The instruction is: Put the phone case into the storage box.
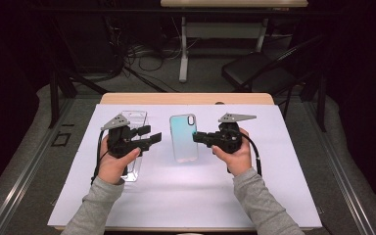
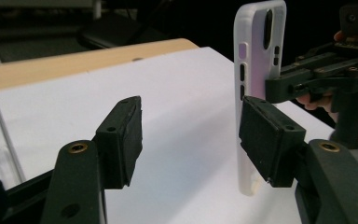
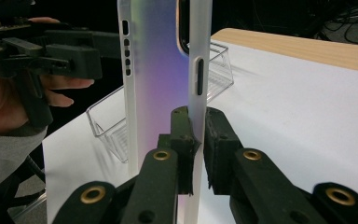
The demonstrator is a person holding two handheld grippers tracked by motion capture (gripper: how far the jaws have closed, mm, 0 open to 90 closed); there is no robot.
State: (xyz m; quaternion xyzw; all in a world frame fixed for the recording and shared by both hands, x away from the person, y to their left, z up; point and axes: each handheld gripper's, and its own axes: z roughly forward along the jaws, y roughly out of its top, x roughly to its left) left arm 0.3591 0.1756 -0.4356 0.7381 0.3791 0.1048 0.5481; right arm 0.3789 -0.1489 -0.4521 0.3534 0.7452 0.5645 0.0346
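A translucent phone case with a blue-pink sheen stands upright at the middle of the white sheet, its lower end at or just above the paper. My right gripper is shut on the case's right side wall; the right gripper view shows that gripper pinching the thin wall of the case. My left gripper hovers just left of the case, open and empty. In the left gripper view the case rises just past the right pad of my open left gripper, apart from it.
A clear plastic tray lies on the white sheet under my left hand, and reappears as the tray behind the case. The wooden table edge runs along the back. A folding chair and cables sit beyond.
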